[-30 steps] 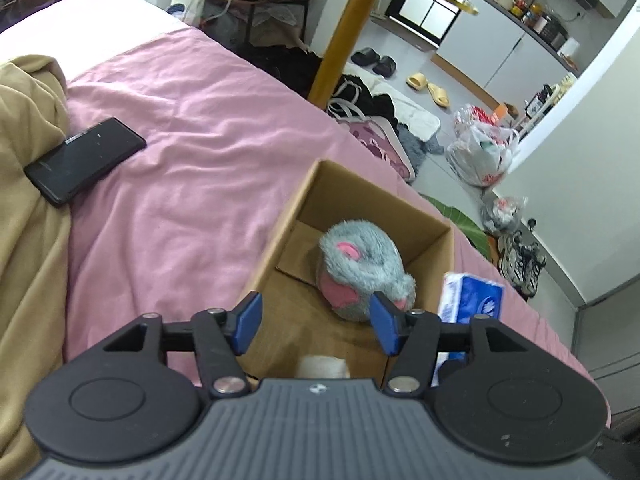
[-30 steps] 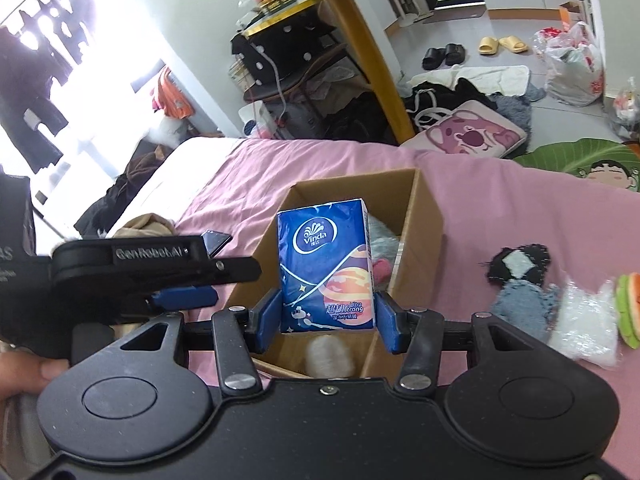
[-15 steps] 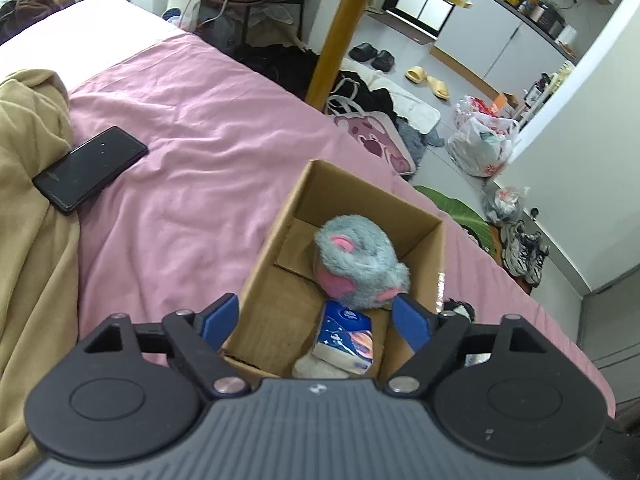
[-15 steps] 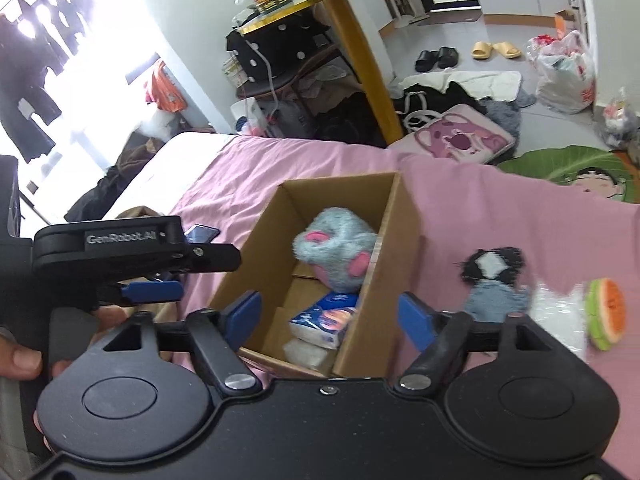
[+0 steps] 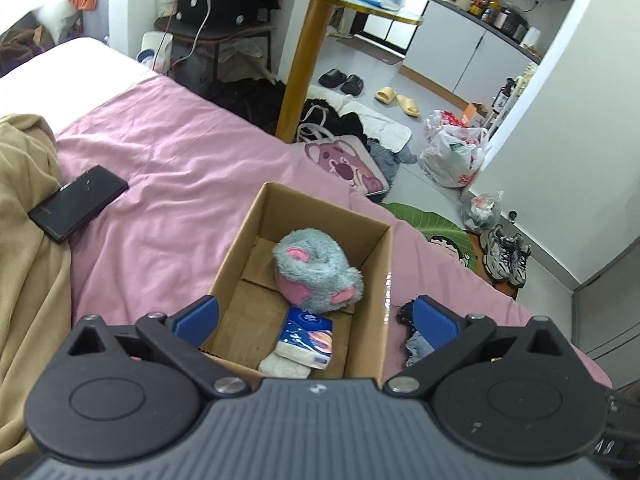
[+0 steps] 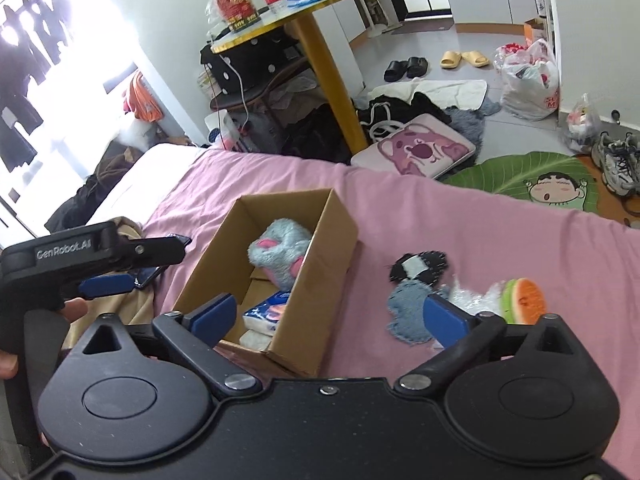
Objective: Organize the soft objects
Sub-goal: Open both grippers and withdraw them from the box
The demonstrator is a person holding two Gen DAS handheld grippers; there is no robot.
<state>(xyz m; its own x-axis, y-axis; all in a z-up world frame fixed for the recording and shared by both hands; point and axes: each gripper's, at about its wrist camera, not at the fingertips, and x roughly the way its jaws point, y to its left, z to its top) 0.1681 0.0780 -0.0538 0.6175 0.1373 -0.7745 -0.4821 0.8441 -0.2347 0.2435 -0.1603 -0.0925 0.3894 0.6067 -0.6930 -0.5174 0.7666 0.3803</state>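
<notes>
Released a second ago, the tissue pack [image 5: 306, 338] now lies in the box [image 5: 372, 320] beside the plush [image 5: 316, 270]; both grippers' jaws gape wide, empty, over the bed [image 5: 168, 168].

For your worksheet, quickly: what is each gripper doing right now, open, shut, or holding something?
Left gripper: open, holding nothing, above the cardboard box.
Right gripper: open, holding nothing; the tissue pack lies in the box.

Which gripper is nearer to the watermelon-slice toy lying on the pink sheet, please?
Right. The right gripper hangs open with its right finger just beside the watermelon-slice toy. The left gripper is across the cardboard box, on its far side from the toy.
</notes>
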